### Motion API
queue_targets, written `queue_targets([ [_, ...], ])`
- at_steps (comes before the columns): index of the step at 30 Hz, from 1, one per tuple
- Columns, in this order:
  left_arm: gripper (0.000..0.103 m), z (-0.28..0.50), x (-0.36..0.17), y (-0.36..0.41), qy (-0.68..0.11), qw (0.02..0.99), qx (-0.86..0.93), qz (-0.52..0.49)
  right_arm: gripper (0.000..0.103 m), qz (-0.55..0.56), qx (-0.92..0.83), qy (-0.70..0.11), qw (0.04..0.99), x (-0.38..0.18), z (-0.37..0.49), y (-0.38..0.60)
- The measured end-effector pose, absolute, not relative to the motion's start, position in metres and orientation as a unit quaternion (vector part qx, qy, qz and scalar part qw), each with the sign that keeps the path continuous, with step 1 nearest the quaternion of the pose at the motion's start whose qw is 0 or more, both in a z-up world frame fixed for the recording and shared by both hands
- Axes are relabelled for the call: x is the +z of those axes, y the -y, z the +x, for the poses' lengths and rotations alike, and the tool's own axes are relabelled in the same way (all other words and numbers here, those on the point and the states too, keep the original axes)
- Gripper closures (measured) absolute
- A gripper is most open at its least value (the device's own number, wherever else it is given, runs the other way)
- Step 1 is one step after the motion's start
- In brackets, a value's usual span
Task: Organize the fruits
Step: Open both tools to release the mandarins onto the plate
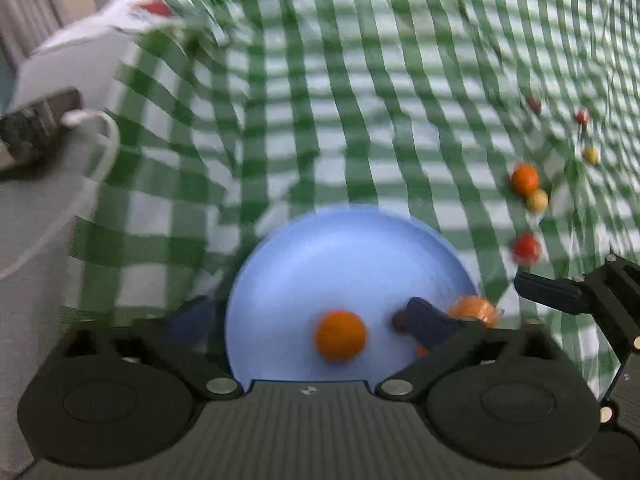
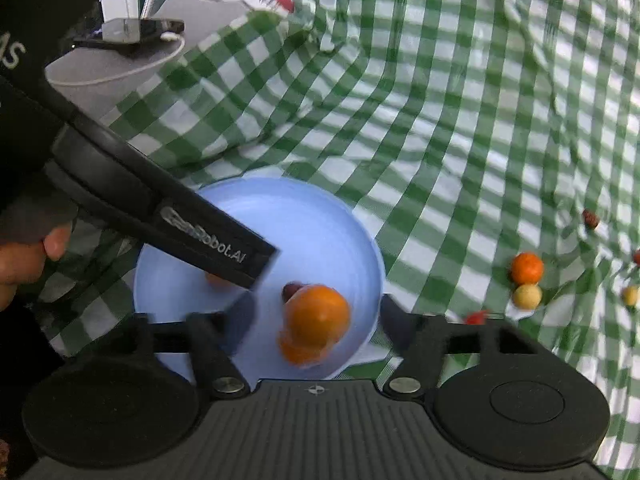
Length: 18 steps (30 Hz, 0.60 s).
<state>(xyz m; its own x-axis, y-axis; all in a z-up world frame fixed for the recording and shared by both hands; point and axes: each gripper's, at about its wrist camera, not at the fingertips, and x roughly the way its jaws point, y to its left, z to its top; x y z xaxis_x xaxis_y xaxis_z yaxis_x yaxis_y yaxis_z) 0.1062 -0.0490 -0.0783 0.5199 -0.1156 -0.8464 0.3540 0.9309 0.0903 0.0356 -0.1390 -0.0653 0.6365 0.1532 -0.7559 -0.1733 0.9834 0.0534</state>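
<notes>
A blue plate [image 1: 340,248] [image 2: 280,208] lies on a green checked cloth. My left gripper [image 1: 312,316] hangs open over it, and an orange [image 1: 341,336] sits loose on the plate between its fingers. A second orange [image 1: 474,310] [image 2: 318,316] is near the plate's right rim, blurred, between the spread fingers of my open right gripper [image 2: 318,320]; the pads stand apart from it. A small dark red fruit [image 2: 290,290] lies just behind it. In the right wrist view a left gripper finger [image 2: 224,244] crosses the plate.
Loose fruits lie on the cloth to the right: an orange [image 2: 527,268], a yellowish ball [image 2: 527,295], a red one [image 1: 527,248] and smaller ones farther off. A phone [image 2: 128,32] with a white cable rests on a grey surface at the left. A person's hand [image 2: 24,256] holds the left gripper.
</notes>
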Motion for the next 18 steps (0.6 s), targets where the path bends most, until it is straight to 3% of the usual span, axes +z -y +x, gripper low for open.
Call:
queue_targets([
  [6, 0.0, 0.088, -0.061, 0.038, -0.471, 0.861, -0.141, 0.133, 0.011, 0.019, 0.085, -0.426, 0.901, -0.052, 0.019, 0.149],
  [18, 0.0, 0.028, -0.03, 0.005, -0.46, 0.872, -0.127, 0.107, 0.007, 0.074, 0.061, -0.418, 0.903, -0.021, -0.039, 0.157],
])
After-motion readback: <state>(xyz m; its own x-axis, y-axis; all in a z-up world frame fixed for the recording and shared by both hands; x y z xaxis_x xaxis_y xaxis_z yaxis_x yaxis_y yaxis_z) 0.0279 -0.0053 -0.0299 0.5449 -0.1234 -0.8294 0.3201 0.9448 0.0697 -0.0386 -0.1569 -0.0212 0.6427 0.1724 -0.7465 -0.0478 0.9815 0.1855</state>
